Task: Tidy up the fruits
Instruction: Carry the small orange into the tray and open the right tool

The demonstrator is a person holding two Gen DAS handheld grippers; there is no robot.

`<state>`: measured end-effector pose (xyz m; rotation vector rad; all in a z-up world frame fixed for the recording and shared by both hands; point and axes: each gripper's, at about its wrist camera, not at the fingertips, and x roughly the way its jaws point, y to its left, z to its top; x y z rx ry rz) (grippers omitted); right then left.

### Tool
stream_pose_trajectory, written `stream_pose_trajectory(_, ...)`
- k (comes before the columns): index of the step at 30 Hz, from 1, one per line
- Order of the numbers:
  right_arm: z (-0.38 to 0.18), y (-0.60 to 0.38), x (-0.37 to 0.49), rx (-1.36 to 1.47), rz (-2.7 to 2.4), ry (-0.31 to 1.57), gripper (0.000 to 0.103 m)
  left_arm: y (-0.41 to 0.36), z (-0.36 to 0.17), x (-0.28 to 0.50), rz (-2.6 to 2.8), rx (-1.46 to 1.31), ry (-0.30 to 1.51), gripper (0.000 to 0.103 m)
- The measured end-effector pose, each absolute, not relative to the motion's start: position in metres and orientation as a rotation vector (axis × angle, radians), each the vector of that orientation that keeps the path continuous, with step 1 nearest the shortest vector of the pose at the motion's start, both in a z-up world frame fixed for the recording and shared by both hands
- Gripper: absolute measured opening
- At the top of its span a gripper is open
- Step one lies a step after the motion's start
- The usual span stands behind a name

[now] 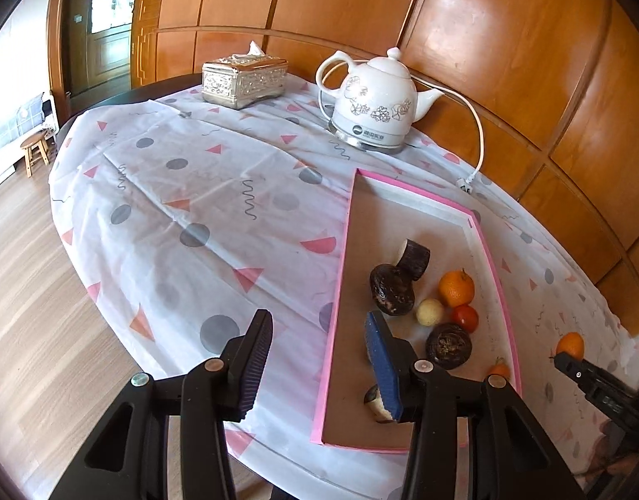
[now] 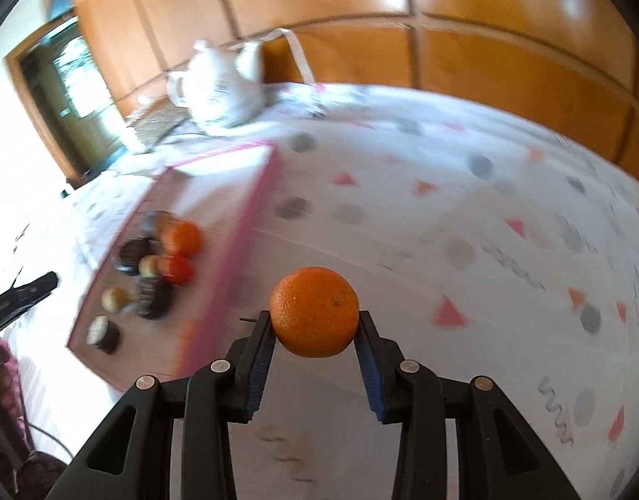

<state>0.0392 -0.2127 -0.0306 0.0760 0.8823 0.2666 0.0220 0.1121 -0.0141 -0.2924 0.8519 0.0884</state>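
Orange [image 2: 314,311] clamped in right hand-held gripper [image 2: 315,321] beside pink tray [image 2: 253,204]; left hand-held gripper [image 1: 319,325] gapes empty.

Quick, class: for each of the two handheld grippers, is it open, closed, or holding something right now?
Left gripper: open, nothing between its fingers.
Right gripper: closed on a round orange mandarin.

Right gripper [image 2: 315,316] clamped, left gripper [image 1: 319,325] empty
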Motion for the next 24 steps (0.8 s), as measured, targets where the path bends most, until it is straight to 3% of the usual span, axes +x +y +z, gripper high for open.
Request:
stream_pose_trajectory(7,-0.02,-0.143,0.031,-0.077,0.515,0.9,0.039,0.108,-0.016,0.023,0.064,-0.293,0.86,0.047)
stream_pose_trajectory(14,-0.044,-0.075,0.034,-0.277,0.653,1.006,0.039,0.107,-0.017,0.023,0.064,-0.297,0.864,0.047)
stream_pose_trajectory(24,-0.071,-0.056,0.06,-0.294,0.592,1.073,0.04,0.111,-0.024,0.026,0.067,-0.308,0.88,0.047)
